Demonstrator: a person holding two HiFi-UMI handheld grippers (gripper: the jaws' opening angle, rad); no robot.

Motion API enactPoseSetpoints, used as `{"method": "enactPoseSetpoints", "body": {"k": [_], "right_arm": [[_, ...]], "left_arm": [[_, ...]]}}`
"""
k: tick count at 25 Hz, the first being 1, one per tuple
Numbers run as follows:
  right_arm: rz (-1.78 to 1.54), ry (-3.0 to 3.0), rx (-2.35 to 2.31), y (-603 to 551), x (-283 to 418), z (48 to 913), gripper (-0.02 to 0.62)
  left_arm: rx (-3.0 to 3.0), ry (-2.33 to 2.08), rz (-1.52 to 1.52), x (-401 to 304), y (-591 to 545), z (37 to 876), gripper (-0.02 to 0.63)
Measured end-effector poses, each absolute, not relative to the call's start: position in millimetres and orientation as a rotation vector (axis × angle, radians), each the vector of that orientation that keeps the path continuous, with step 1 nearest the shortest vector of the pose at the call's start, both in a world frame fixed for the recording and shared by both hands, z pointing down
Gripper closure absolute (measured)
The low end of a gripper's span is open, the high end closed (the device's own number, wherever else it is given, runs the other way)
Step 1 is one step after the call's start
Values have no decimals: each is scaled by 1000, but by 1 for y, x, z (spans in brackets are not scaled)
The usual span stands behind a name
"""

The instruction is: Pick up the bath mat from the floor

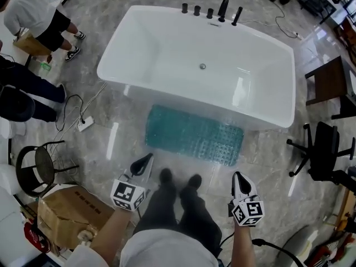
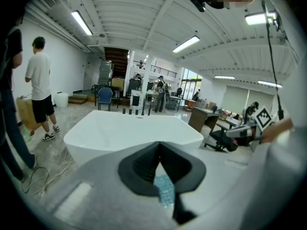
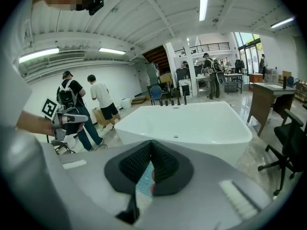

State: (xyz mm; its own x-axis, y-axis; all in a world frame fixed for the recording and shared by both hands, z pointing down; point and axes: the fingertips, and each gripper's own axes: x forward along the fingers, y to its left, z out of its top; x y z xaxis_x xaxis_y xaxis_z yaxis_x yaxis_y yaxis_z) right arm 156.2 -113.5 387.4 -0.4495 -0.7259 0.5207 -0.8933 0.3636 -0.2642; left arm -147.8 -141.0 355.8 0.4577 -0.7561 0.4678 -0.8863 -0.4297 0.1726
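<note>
Both grippers are held low in front of the person, each with its jaws pressed together and nothing between them. The left gripper point(image 1: 142, 163) points toward eleven o'clock and the right gripper point(image 1: 240, 182) toward twelve, one on either side of the person's shoes point(image 1: 179, 178).

Just past the toes, at twelve o'clock, the bath mat point(image 1: 194, 136) lies flat on the glossy floor point(image 1: 100, 135). It is a teal, see-through strip covered in small bumps, and its far long edge sits right beside the foot of the white bathtub point(image 1: 114, 71). I can't tell whether the two touch. Neither gripper is near the mat yet.

The mat looks thin and rubbery, so I'd expect it to be light and floppy, sagging and folding once lifted. It may also cling to the polished stone by suction. The near long edge is the free one. I'd take hold there, toward its two corners with one gripper on each, and peel it up, not pull it straight.

A cardboard box point(image 1: 72, 210) sits at eight o'clock and an office chair point(image 1: 325, 149) at three, both well apart from the mat.
</note>
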Motion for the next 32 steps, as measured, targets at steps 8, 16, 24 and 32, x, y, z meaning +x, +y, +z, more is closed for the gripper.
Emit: {"method": "enactPoseSetpoints", "body": {"k": [8, 16, 24, 32], "right_arm": [[773, -2294, 1445, -138, 154, 470, 590], [801, -2229, 1463, -146, 162, 568, 589], [817, -2194, 1446, -153, 175, 657, 589], [803, -2192, 1433, -175, 180, 754, 589]], "left_arm": [[2282, -1369, 485, -142, -152, 445, 603], [2280, -1351, 494, -136, -154, 534, 603], [2261, -1314, 546, -137, -163, 628, 603], [2261, -1332, 584, -144, -195, 727, 603]]}}
